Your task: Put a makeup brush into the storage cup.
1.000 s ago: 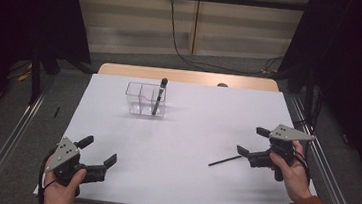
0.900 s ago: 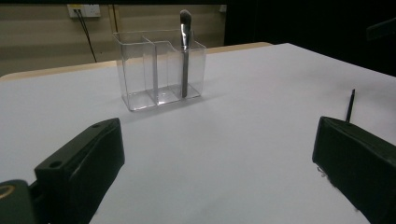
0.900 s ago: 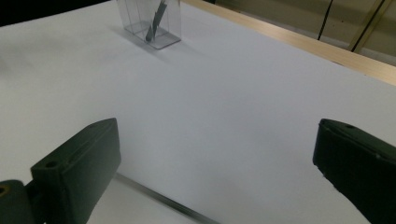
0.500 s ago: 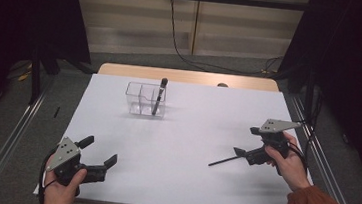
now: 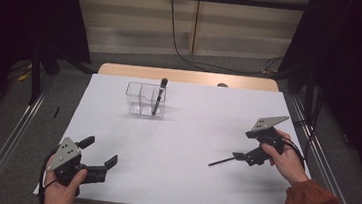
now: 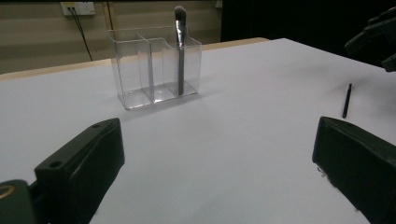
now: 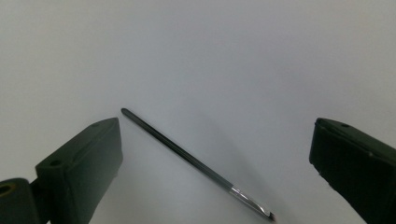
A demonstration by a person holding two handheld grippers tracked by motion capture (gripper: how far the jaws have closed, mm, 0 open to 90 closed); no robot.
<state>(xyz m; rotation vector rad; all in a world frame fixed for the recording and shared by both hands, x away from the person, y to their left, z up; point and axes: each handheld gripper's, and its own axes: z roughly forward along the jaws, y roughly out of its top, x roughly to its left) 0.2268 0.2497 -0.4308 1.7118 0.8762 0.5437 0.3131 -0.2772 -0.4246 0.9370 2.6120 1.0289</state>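
A clear plastic organizer point(image 5: 144, 100) point(image 6: 148, 70) stands at the back middle of the white table, and a dark makeup brush point(image 5: 158, 96) point(image 6: 180, 51) is propped upright in its right compartment. Flat on the table at the right lies a thin black brush point(image 5: 221, 161) point(image 7: 187, 156) point(image 6: 346, 100). My right gripper point(image 5: 246, 147) point(image 7: 215, 137) hovers open just above the thin brush, which lies between the jaws without touching them. My left gripper point(image 5: 100, 152) point(image 6: 212, 149) is open with nothing in it, near the front left edge and facing the organizer.
The white table top point(image 5: 186, 132) has bare room between the grippers and the organizer. A wooden strip point(image 5: 186, 76) runs along the far edge, with cables on the floor beyond it. Metal rails flank both sides. The other hand's gripper point(image 6: 376, 39) shows at the top right of the left gripper view.
My right gripper has shifted a little to the left and tipped down over the thin brush. The left gripper and the organizer have stayed put.
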